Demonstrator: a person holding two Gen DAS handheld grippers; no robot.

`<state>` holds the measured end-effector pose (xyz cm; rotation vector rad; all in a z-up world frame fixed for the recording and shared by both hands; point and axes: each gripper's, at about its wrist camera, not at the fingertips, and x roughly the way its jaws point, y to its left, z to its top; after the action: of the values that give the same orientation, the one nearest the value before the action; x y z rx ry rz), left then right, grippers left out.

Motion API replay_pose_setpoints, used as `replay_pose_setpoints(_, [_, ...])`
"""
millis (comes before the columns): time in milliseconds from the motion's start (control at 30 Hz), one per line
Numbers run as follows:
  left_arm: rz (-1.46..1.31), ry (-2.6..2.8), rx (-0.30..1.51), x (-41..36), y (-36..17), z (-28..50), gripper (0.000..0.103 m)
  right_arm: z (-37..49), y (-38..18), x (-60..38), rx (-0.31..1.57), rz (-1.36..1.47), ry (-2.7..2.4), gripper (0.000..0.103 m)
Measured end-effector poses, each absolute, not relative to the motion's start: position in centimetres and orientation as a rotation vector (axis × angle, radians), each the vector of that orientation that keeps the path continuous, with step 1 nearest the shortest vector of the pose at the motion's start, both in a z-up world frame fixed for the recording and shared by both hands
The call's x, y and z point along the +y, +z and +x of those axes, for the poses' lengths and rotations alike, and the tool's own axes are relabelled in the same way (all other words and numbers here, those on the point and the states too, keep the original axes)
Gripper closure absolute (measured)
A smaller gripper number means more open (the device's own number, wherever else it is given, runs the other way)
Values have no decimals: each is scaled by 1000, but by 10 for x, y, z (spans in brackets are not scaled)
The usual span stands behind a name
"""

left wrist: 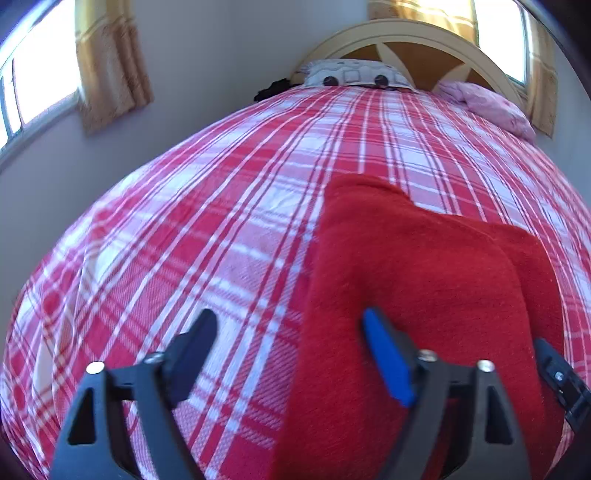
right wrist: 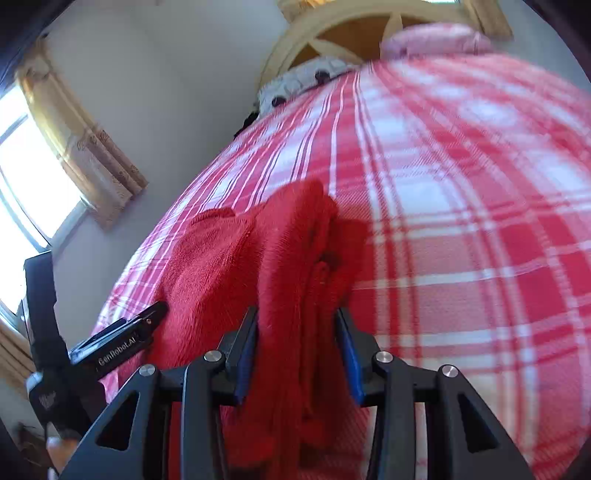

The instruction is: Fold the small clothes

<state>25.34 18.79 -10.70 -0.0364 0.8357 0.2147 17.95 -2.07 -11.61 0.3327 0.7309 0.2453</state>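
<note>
While the fuzzy red knitted garment [left wrist: 424, 280] lies folded on the red-and-white plaid bedspread [left wrist: 192, 206], well short of the headboard end, the left gripper [left wrist: 291, 332] stands spread wide over its edge, pressing nothing. The right gripper [right wrist: 297, 325] pinches a bunched fold of that cloth.

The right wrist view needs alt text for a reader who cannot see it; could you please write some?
The right tool grips a bunched fold of a red garment lying on a red and white plaid bedspread. The left tool reaches in from the left; pillows and a headboard sit beyond.
</note>
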Motion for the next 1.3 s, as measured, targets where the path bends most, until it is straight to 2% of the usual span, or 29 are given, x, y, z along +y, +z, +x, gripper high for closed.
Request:
replay_pose_setpoints(133, [-62,214,834,189,-107,243,13,138,-86,1,576,135,216,62])
replay_pose_setpoints(200, [-88,209,842,189,-104,236,13,132,-81,8,565,115,256,62])
replay_pose_setpoints(400, [-81,217,820,183,-91,212,13,128,-88,23,623,84,334,62])
replay_pose_setpoints(567, [-97,222,842,185,-101,208,10,131,-110,21,705,9,309,62])
replay_pose_setpoints(700, [-109,225,829,183,-107,202,10,138,-122,7,764,100,343,62])
replay_pose_setpoints(800, [-87,241,822,179,-108,198,8,137,-124,2,772,133,342,57])
replay_pose_setpoints(1000, [-78,219,818,177,-98,168,8,106,-121,-16,762,245,335,55])
replay_pose_setpoints(1200, [-65,185,786,173,-81,127,8,59,-83,-24,655,203,329,55])
replay_pose_setpoints(1300, [-88,151,796,171,-66,110,5,39,-56,-29,602,196,321,47])
